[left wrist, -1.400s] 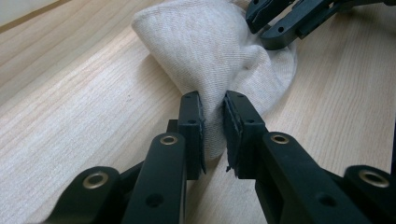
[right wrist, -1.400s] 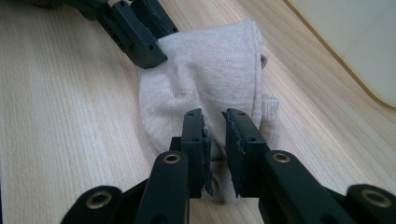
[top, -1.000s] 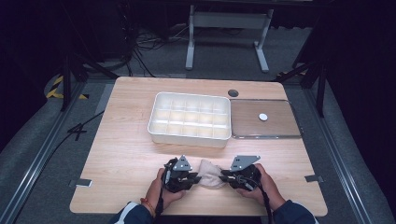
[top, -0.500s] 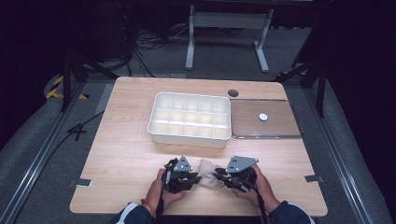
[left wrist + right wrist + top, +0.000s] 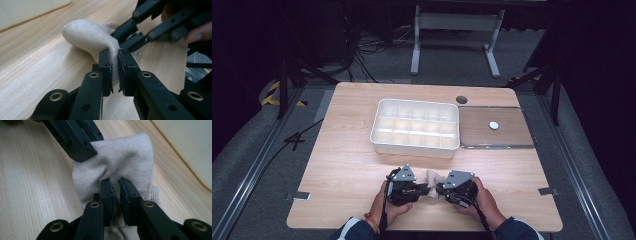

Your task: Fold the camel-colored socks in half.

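I've got a beige sock (image 5: 430,179) on the near part of the wooden table (image 5: 347,165), bunched between my two tools, well short of the white compartment tray (image 5: 416,131) and the flat lidded tray (image 5: 496,127) to its right. The left gripper (image 5: 114,65) is clamped on a fold of the sock's knit. The right gripper (image 5: 115,192) is nipping a pinch of the fabric as well, its jaws having just been closing with cloth between them.

I judge the sock light, soft and limp: it will sag and crumple wherever it's unsupported, and it won't slip much on the ribbed pads. Best taken by a doubled fold or by the cuff edge, since a single layer would stretch and pull free.

Against a second ago, the right gripper has come in toward the left one, so less of the sock shows between them and it sits more bunched
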`<act>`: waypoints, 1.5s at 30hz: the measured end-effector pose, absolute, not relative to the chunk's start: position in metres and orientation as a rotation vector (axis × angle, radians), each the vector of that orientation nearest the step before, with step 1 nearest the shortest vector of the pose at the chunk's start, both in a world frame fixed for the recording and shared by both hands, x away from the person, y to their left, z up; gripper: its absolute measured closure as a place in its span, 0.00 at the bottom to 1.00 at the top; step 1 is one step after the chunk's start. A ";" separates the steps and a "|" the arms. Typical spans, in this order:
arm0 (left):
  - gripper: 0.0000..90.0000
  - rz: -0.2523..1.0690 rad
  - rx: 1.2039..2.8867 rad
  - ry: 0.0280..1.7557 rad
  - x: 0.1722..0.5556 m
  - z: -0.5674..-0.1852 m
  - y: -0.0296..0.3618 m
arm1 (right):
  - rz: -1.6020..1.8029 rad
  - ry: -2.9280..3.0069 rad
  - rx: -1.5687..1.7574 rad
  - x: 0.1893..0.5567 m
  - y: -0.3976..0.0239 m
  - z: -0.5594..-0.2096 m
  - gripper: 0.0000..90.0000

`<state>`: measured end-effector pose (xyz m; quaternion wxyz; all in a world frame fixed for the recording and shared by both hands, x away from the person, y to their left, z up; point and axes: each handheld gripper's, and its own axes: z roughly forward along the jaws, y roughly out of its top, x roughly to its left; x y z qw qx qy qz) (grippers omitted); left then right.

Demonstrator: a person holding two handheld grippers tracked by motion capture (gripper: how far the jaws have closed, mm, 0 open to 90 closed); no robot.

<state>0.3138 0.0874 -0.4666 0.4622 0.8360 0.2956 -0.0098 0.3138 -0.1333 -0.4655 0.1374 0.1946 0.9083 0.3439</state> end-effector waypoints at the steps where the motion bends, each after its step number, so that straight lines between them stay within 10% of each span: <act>1: 0.90 -0.024 2.046 0.725 0.314 -0.466 0.087 | 0.989 2.628 0.559 0.313 -0.131 -0.465 0.90; 17: 0.91 -0.009 2.005 0.738 0.316 -0.463 0.091 | 1.084 2.633 0.557 0.314 -0.126 -0.465 0.78; 35: 0.92 -0.022 2.008 0.722 0.313 -0.464 0.085 | 1.167 2.687 0.547 0.312 -0.123 -0.471 0.87; 41: 0.93 -0.003 2.022 0.723 0.313 -0.464 0.088 | 1.204 2.695 0.541 0.313 -0.125 -0.470 0.60; 45: 0.93 0.015 2.021 0.728 0.313 -0.463 0.091 | 1.224 2.661 0.567 0.314 -0.140 -0.460 0.60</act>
